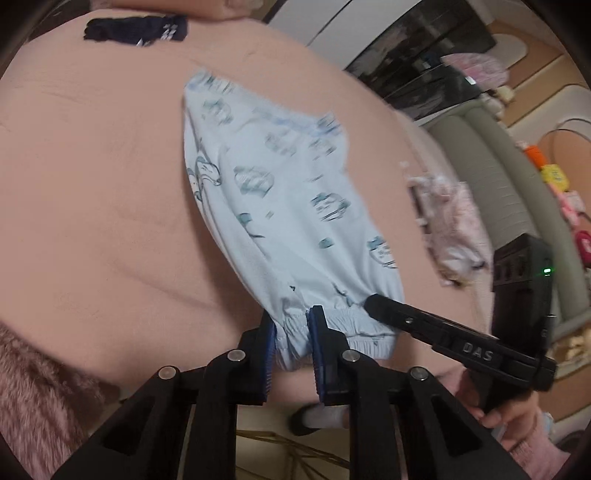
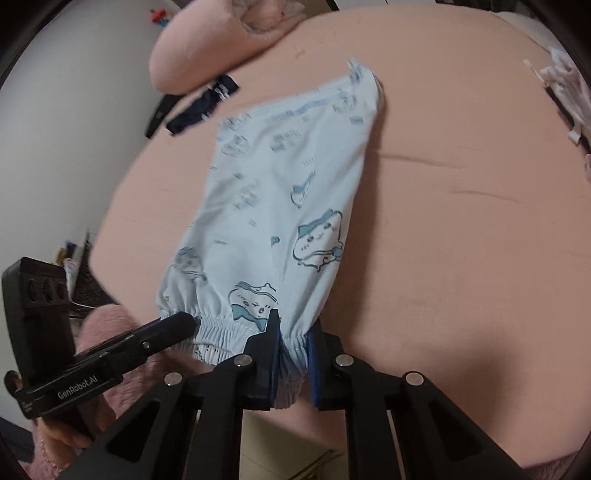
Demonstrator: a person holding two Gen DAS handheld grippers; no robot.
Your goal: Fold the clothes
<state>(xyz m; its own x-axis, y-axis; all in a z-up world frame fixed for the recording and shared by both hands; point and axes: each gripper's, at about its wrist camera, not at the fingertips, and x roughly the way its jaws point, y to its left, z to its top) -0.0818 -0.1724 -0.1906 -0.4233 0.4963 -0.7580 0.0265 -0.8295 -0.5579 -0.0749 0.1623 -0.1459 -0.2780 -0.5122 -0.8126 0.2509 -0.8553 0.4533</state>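
Observation:
Light blue shorts with cartoon prints (image 1: 280, 206) lie stretched over the pink bed (image 1: 92, 166), waistband nearest me. My left gripper (image 1: 291, 332) is shut on the left part of the elastic waistband. My right gripper (image 2: 293, 339) is shut on the right part of the same waistband (image 2: 295, 343). The shorts (image 2: 280, 192) run away from me across the bed (image 2: 461, 184), leg hems at the far end. Each gripper shows in the other's view: the right gripper (image 1: 373, 304) and the left gripper (image 2: 188, 319) both pinch the waistband edge.
A dark navy garment (image 1: 136, 31) lies at the far side of the bed, also in the right wrist view (image 2: 201, 105). A pale pink patterned garment (image 1: 450, 229) lies at the right. A pink pillow (image 2: 207, 48) sits at the far end. A fuzzy pink blanket (image 1: 33, 391) is near left.

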